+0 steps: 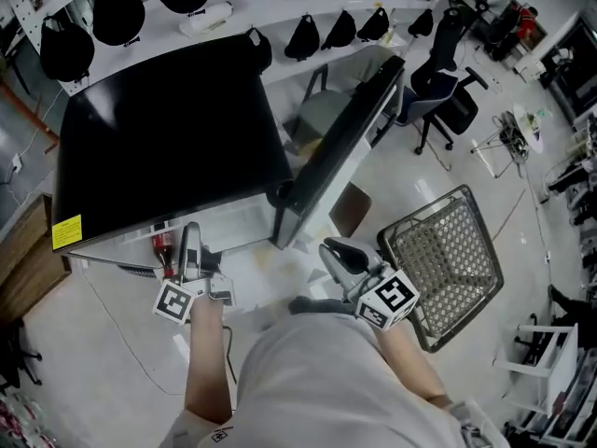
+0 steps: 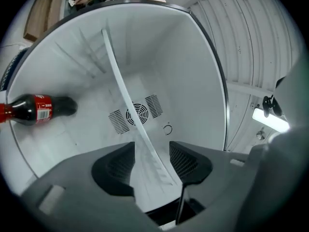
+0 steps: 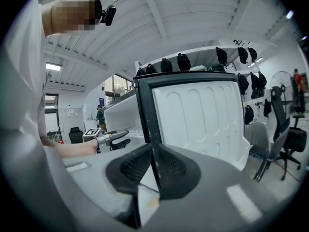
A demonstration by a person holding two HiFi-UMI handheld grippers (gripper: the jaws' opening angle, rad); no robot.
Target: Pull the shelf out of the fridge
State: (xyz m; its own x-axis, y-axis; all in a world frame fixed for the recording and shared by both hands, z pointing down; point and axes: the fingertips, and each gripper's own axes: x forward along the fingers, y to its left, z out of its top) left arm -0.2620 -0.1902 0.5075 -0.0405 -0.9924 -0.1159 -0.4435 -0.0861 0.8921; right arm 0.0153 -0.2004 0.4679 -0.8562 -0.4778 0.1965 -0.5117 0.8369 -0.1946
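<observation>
Shelf (image 2: pixel 116 71), qty 1: clear, with a pale edge strip, seated inside the fridge (image 1: pixel 168 147). In the left gripper view it runs slantwise from the back wall to the opening. Its near edge lies between the jaws of the left gripper (image 2: pixel 150 146).

left gripper, qty 1: at the fridge opening. Jaws spread wide, with a gap on either side of the shelf's edge and the pads not pressing on it.

right gripper (image 3: pixel 153 146), qty 1: jaws drawn together to a thin dark slit, with nothing clamped that can be made out. It points at the hinge side of the door (image 3: pixel 203 120), whose black frame lines up with the slit.

marker cubes, qty 2: one per gripper (image 1: pixel 174 301) (image 1: pixel 390 299).

fridge, qty 1: low, black on top, white inside. There is a yellow label (image 1: pixel 65 232) at the top's front left corner and a round fan grille (image 2: pixel 137 114) in the back wall.

door, qty 1: swung wide to the right of the opening, its white ribbed liner facing the person.

cola bottle (image 2: pixel 36 108), qty 1: red label, dark contents, inside the compartment. It is the thing nearest the shelf, to one side and apart from it. Whether it stands on the shelf cannot be told.

wire basket (image 1: pixel 446 261), qty 1: tilted on the floor at the person's right, well apart from the fridge.

office chairs, qty 2: one black (image 1: pixel 448 82) and one grey (image 1: pixel 322 115), beyond the door.

black bags (image 1: pixel 117 12), more than eight: ranged along white wall shelves behind the fridge. Some are cut off at the picture's edge, so there is no exact count.
</observation>
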